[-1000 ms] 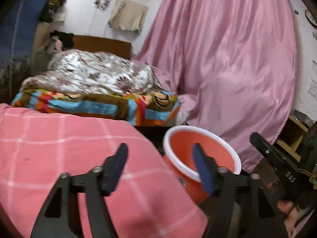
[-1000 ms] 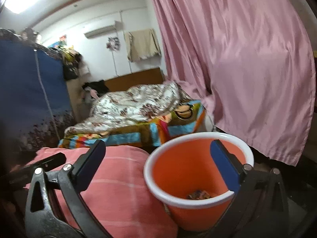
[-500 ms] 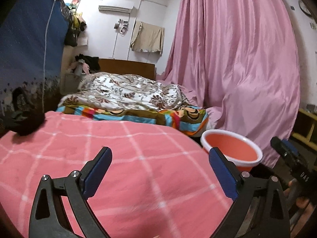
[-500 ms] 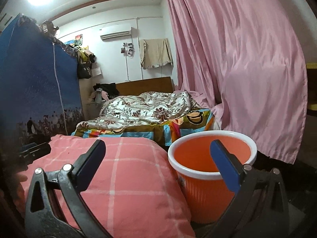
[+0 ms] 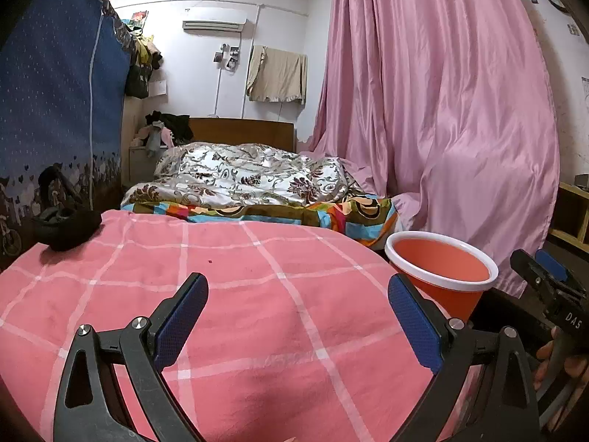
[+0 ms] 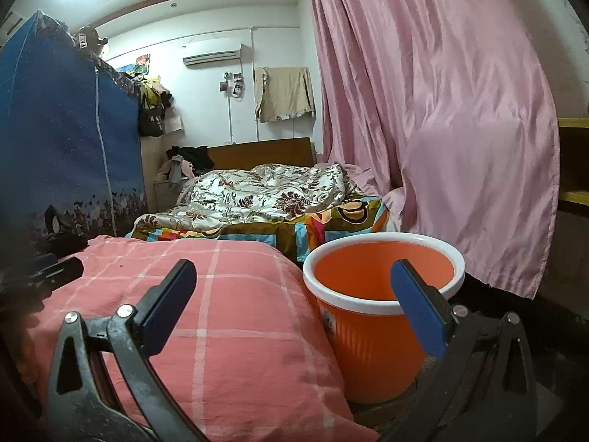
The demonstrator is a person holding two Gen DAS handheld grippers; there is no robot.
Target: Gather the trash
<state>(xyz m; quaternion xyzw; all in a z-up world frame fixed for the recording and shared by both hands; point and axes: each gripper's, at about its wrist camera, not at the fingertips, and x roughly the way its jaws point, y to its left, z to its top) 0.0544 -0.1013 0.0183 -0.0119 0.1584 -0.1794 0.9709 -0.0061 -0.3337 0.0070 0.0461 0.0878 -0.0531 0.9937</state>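
Observation:
An orange bin with a white rim [image 5: 441, 269] stands on the floor at the right of the pink checked bed [image 5: 235, 294]; it also shows in the right wrist view [image 6: 371, 328], close and right of centre. My left gripper [image 5: 298, 316] is open and empty, level over the pink cover. My right gripper [image 6: 294, 305] is open and empty, held before the bed edge and the bin. The inside bottom of the bin is hidden. A dark bundle [image 5: 66, 230] lies at the far left of the pink cover.
A floral quilt [image 5: 243, 176] on a colourful blanket lies beyond the pink bed. A pink curtain [image 5: 441, 110] hangs behind the bin. A blue fabric wardrobe [image 5: 55, 129] stands at the left. A wooden shelf [image 5: 574, 213] is at the far right.
Both grippers have pulled back and levelled out. The left one opened wider and now faces the bed. The bin sits farther away and its inside bottom no longer shows.

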